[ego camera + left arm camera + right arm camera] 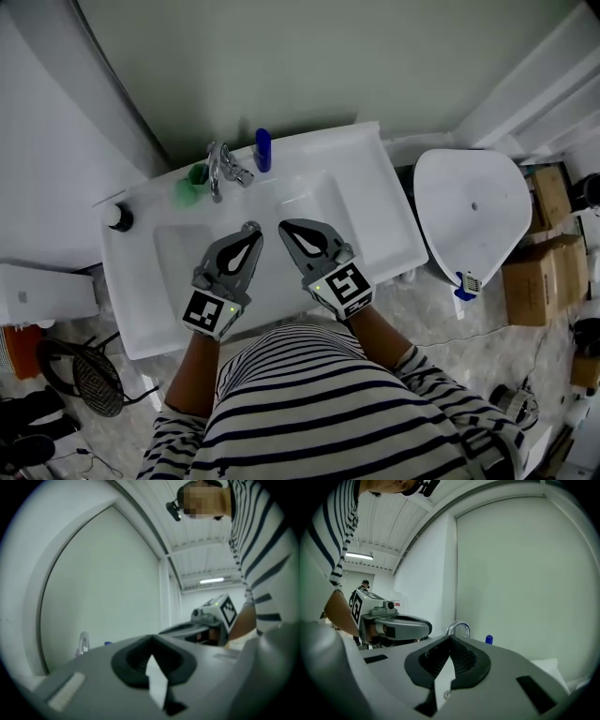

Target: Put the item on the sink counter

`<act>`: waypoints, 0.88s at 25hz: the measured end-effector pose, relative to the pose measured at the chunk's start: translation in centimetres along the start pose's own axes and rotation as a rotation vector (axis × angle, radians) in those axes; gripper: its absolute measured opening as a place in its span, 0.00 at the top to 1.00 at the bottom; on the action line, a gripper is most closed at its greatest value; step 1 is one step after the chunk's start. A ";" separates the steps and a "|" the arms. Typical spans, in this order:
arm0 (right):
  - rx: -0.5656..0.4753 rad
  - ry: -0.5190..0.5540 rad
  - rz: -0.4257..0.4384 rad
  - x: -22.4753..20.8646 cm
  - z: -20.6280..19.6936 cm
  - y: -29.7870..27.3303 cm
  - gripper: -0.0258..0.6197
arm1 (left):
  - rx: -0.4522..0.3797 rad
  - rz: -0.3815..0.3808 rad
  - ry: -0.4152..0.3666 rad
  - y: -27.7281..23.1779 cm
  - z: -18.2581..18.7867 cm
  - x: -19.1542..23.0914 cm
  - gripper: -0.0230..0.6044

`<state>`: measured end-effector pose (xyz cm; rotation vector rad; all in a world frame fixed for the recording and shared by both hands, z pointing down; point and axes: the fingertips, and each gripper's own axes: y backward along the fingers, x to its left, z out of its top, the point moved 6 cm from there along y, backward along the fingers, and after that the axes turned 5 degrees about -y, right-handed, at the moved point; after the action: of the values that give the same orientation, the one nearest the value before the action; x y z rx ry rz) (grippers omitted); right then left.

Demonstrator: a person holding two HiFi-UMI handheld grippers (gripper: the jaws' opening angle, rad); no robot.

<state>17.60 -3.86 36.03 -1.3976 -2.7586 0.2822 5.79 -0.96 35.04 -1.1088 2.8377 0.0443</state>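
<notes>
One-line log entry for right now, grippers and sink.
left gripper: shut, empty | right gripper: shut, empty | both over sink basin | blue bottle: upright beside faucet

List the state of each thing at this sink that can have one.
Left gripper: jaws shut, empty.
Right gripper: jaws shut, empty.
Faucet: no water seen running.
Blue bottle: upright on the sink counter, behind the basin.
Toilet: lid down.

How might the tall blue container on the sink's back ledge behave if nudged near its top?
The blue container stands tall and narrow, so it would probably tip rather than slide. It looks rounded, so it might then roll off the ledge toward the basin.
</notes>
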 end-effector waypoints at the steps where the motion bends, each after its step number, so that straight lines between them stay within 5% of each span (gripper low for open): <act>1: 0.003 0.000 0.006 0.3 0.0 0.2 0.95 | 0.000 -0.006 -0.005 0.0 0.1 -0.2 0.95; 22: -0.037 0.003 0.006 0.5 1.3 1.5 0.95 | 0.027 -0.016 -0.069 -0.4 1.2 -1.2 0.95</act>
<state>18.34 -2.82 34.47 -1.4139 -2.7717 0.2305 7.04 -0.34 33.96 -1.1029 2.7601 0.0418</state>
